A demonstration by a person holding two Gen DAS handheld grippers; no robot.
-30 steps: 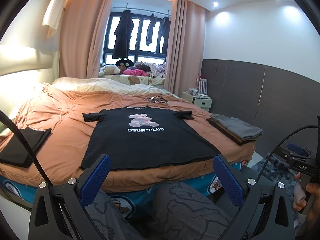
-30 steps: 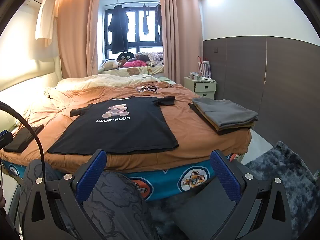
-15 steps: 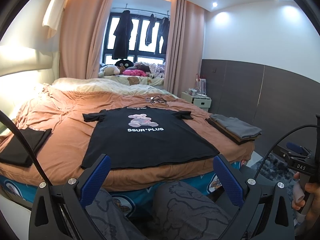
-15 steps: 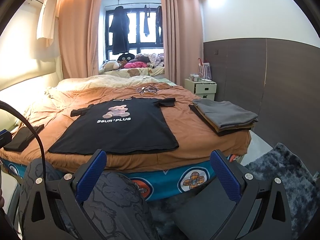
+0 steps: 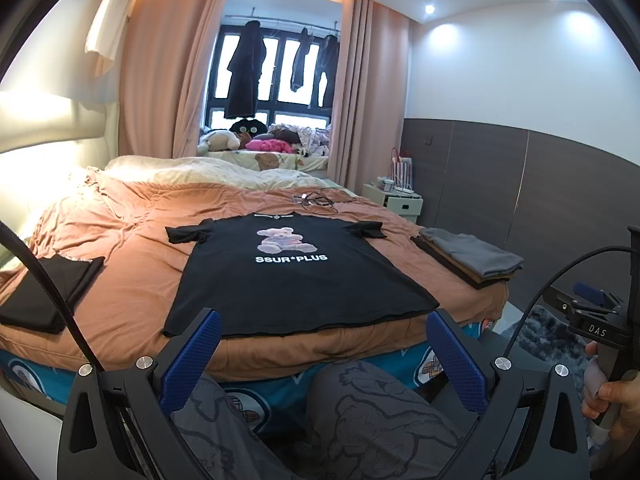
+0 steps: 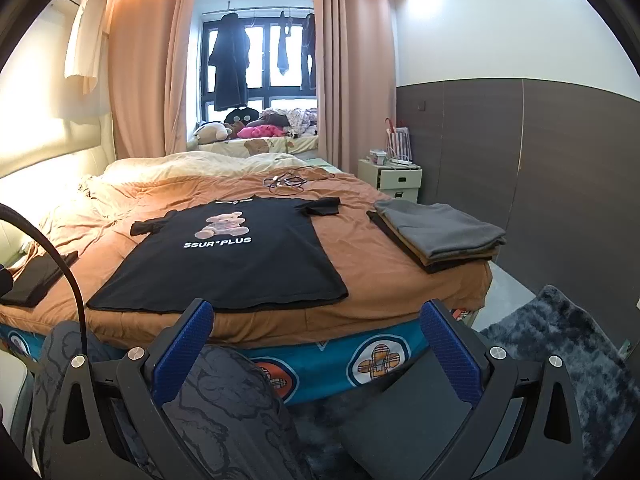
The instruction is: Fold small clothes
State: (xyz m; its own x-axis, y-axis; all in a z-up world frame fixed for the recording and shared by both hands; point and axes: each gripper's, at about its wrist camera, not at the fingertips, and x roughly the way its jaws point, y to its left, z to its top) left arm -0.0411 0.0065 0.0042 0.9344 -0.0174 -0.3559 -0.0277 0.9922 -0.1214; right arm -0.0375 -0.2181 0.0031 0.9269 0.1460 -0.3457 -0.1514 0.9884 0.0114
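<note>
A black T-shirt (image 5: 296, 276) with a teddy bear print and white "SSUR*PLUS" lettering lies spread flat, front up, on the orange bedspread (image 5: 120, 280); it also shows in the right wrist view (image 6: 228, 260). My left gripper (image 5: 322, 320) is open and empty, held short of the bed's near edge, above the person's knees. My right gripper (image 6: 316, 312) is open and empty too, at the same distance from the bed. The right gripper's handle (image 5: 600, 328) shows at the right edge of the left wrist view.
A stack of folded clothes (image 6: 436, 236) sits at the bed's right edge. A folded black garment (image 5: 44, 296) lies at the left. Cables (image 6: 286, 182) lie beyond the shirt's collar. A white nightstand (image 6: 390, 178) and a dark shaggy rug (image 6: 568, 360) are on the right.
Both views have shifted very slightly; the grippers stay open and the shirt has not moved.
</note>
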